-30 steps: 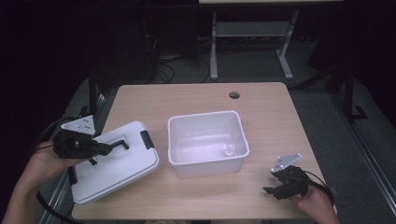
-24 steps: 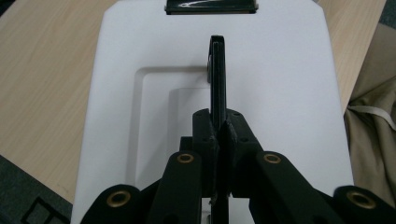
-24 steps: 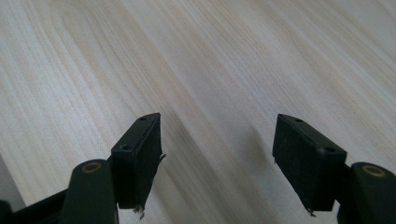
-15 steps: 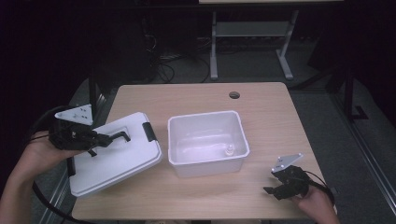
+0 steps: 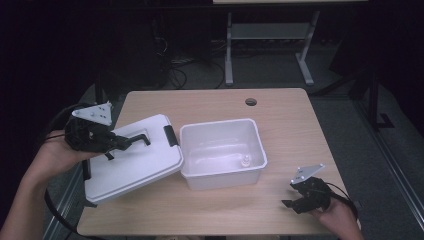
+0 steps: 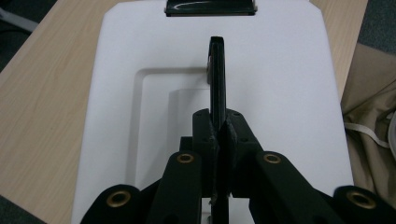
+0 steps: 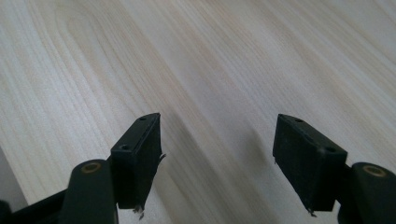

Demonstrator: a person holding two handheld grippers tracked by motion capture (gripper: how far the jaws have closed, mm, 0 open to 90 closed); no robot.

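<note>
Pale wood table [image 5: 280,115] under dim light: the left gripper [image 5: 131,142] pinches the black handle [image 6: 217,74] of a white lid [image 5: 145,167], tilted just left of the open white bin [image 5: 222,152]. The right gripper [image 5: 295,199] rests spread, well apart, near the table's front right corner.
</note>
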